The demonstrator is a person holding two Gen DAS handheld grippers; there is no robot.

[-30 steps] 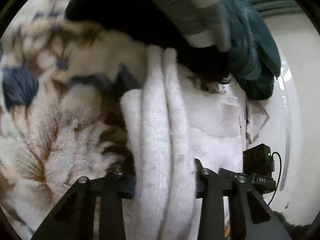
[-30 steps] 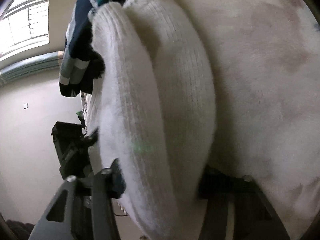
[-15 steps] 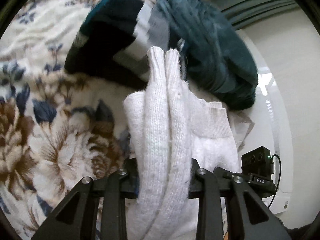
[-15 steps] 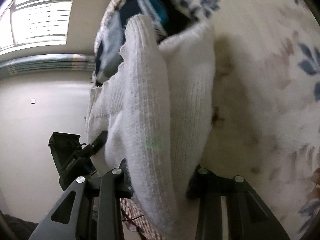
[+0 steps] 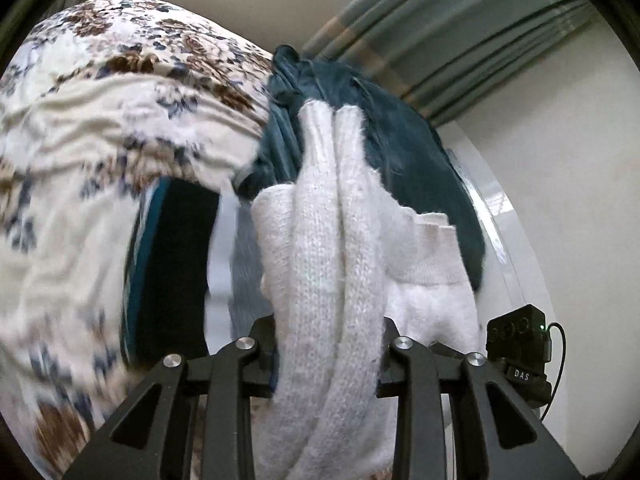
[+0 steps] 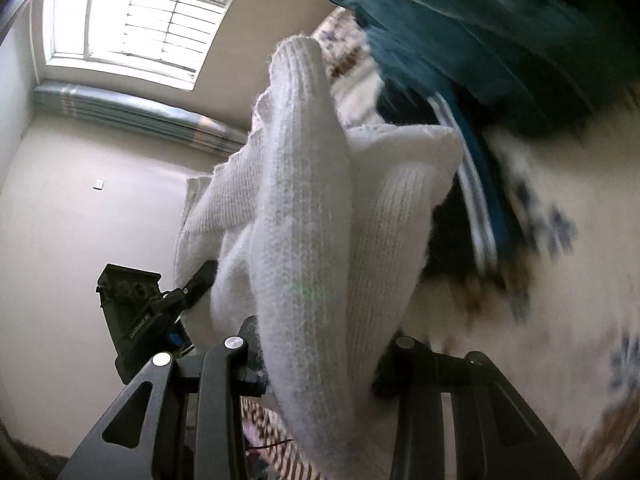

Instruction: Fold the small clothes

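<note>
Lifted off bedspread, white knit point(image 5: 332, 264) clamped between both grippers' fingers

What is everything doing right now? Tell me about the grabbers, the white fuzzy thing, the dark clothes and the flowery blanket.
Left gripper: shut on the white knitted garment.
Right gripper: shut on the same garment.
White knitted garment: bunched in folds, held by both grippers.
Dark teal clothes: crumpled heap on the blanket.
Floral fleece blanket: spread out, wrinkled.
Striped curtain: gathered in pleats.
</note>
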